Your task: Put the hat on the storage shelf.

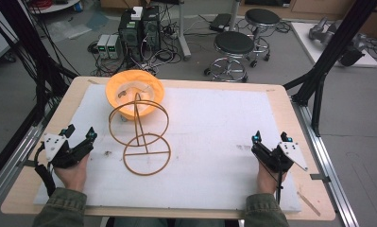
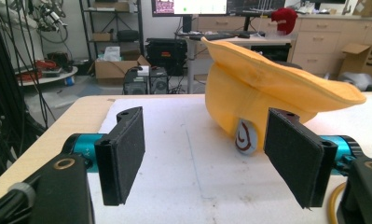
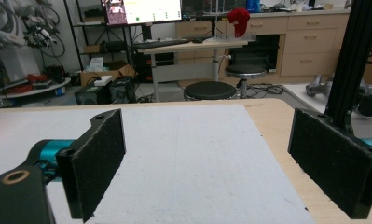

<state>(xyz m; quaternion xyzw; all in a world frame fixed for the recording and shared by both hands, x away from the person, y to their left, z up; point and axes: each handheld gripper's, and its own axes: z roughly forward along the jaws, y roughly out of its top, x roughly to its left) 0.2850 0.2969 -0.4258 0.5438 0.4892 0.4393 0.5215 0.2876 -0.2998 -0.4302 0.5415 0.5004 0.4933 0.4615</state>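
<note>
An orange cap (image 1: 134, 92) lies upside down at the back left of the white foam sheet (image 1: 214, 127); in the left gripper view the cap (image 2: 263, 88) rests ahead and to the right, brim pointing right. In front of it a golden wire stand (image 1: 141, 132) with two rings lies tipped on the sheet. My left gripper (image 1: 81, 132) rests at the sheet's left edge, open, nothing between its pads (image 2: 123, 154). My right gripper (image 1: 271, 138) rests at the right side, open and empty, pads (image 3: 97, 158) wide apart.
The wooden table (image 1: 285, 101) borders the sheet. Black frame posts (image 1: 332, 52) stand at the right and cables hang at the left. Stools (image 1: 233, 47) and computer boxes (image 1: 139, 28) sit on the floor beyond the far edge.
</note>
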